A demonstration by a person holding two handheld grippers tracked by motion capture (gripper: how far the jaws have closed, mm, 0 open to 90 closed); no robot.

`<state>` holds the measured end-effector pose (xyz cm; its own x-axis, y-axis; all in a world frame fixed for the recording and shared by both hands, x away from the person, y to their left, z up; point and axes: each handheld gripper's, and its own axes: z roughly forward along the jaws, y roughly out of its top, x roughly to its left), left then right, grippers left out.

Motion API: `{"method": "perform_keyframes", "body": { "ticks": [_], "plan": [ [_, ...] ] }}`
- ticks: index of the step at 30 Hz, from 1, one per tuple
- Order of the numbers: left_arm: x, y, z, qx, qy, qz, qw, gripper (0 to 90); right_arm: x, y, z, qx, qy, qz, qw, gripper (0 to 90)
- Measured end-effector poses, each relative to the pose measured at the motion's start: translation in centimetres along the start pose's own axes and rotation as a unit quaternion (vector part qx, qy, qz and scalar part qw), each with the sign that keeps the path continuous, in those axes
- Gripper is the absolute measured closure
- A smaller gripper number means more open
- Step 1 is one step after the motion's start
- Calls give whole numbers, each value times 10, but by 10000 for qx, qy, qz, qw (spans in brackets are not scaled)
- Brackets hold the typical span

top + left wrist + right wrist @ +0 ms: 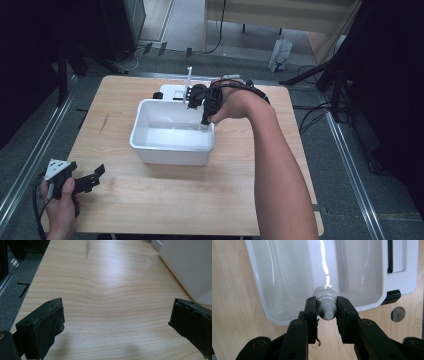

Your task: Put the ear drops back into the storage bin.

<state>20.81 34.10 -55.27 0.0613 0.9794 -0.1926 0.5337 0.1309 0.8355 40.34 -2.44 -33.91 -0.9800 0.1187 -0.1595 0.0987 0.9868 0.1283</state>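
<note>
looking down from the high view, a wooden table (150,195) holds a white tub (172,131) near its middle. behind the tub sits a flat white thing (172,91) with a thin white stick (188,85) standing up from it. the right gripper (205,120) points down at the right rim of the tub, and the person's right hand (235,102) holds it from above. the left gripper (97,172) rests low at the near left corner of the table, well apart from the tub, in the left hand (62,200).

in the left gripper view, the two black jaws stand far apart with nothing between them, so this tool is open. bare wood (105,297) lies under them, and the white side of the tub (187,267) shows at the top right.

in the right gripper view, the right gripper (327,308) is closed tight on a small white bottle (325,302). the jaws press on its ribbed cap (328,308) from both sides. the bottle hangs just over the rim of the tub (274,317), with its body toward the shiny inside.
</note>
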Motion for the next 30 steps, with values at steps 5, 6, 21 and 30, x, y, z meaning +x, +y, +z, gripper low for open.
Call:
{"method": "perform_keyframes", "body": {
  "ticks": [5,6,21,30],
  "plan": [
    [0,0,0,-5,-1,4,10000,3,0,-1,11,59,4,-48,10000,725],
    [0,0,0,-4,-1,2,10000,3,0,-2,12,70,14,-60,10000,725],
    [0,0,0,-1,-6,4,10000,3,1,-6,46,149,27,-90,9998,724],
    [0,0,1,-10,-12,6,10000,3,1,-5,65,215,-271,-329,9989,723]
  ]
}}
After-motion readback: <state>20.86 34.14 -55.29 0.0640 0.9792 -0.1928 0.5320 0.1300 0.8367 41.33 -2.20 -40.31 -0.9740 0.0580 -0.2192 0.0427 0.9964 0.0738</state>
